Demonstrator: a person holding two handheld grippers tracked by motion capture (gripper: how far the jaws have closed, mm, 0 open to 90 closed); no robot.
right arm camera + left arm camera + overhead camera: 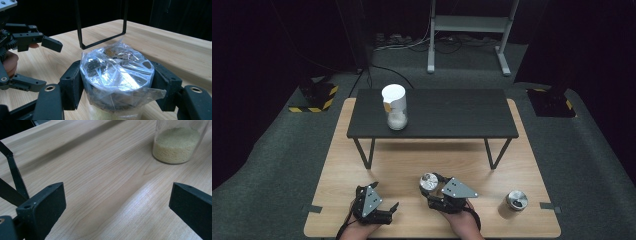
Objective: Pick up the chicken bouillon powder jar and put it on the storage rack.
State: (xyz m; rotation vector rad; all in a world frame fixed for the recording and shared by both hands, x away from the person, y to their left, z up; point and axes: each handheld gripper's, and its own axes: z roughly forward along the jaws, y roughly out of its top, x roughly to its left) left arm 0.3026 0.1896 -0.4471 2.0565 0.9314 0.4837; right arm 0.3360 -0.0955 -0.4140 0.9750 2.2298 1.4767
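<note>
The right hand-held gripper (430,186) was clenched on a clear glass jar (428,181) whose mouth was covered with crinkled transparent plastic film. In the right gripper view both black pads (72,83) pressed against opposite sides of the jar's wrapped top (117,72), and pale yellowish grain showed through the glass just below the film. Seen from the high view, this jar stood on the light wooden desk (412,160), near the front edge and roughly at its middle, directly ahead of the person's right hand (462,220).

The left hand-held gripper (384,197) was released: its jaws stood wide apart above bare wood, with nothing between them, and it sat well to the left of the held jar. In the left gripper view, the lower part of a glass jar with pale grain (177,145) stood on the desk beyond the open jaws.

A second small jar with a shiny film-covered top (516,200) stood on the desk near its right front corner, apart from both grippers. Farther back, a low black table with thin metal legs (447,117) stood on the desk, and on its left part sat a taller glass jar with a white wrapped top (394,107) holding pale contents at the bottom.
</note>
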